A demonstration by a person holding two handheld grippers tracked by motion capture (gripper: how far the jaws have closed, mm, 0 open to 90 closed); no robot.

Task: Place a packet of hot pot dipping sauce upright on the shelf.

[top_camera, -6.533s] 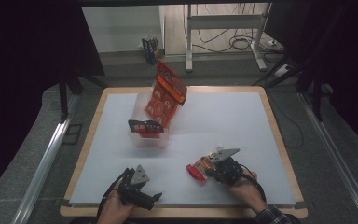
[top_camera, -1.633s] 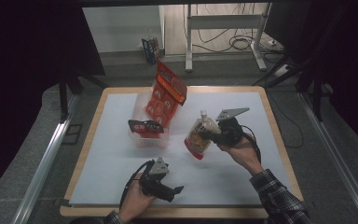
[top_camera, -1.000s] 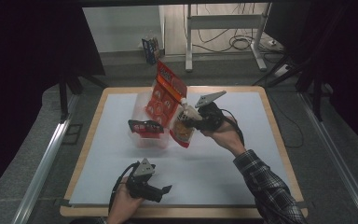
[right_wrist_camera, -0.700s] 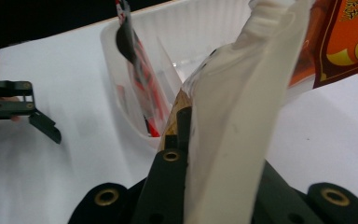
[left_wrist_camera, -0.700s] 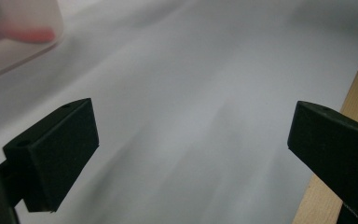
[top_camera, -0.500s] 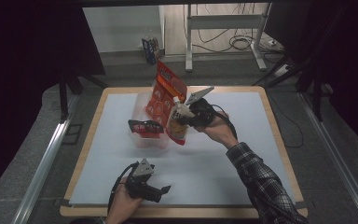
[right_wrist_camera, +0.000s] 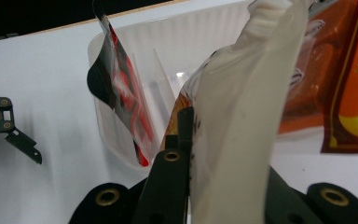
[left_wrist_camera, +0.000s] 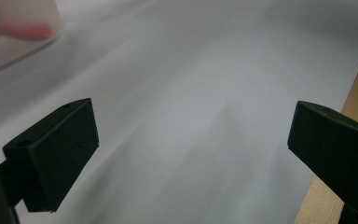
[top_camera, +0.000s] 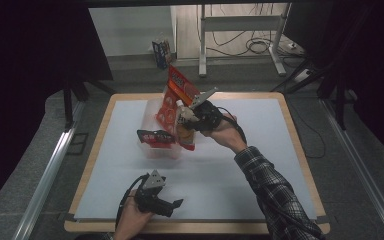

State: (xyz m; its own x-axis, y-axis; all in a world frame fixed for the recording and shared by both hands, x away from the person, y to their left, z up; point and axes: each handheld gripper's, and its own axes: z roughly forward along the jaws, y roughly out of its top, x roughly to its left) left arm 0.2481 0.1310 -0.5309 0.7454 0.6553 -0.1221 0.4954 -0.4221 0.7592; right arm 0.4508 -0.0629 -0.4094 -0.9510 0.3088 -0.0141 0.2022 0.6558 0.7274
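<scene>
Spouted pouch (top_camera: 186,131), white back w/ orange-red front, is pinched in right gripper (top_camera: 196,114) jaws at frame centre, hanging at the clear plastic bin (top_camera: 152,149) beside tall orange snack bags (top_camera: 174,95) and a dark packet (top_camera: 155,136). Left gripper (top_camera: 156,196), lower left, jaws wide apart, nothing between. White bench (top_camera: 260,130), wood edge; dark room, cables on the floor behind.

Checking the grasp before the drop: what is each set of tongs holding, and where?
The right tongs pinch a snack pouch by its lower edge, over the clear bin. The left tongs are open, holding nothing.
</scene>
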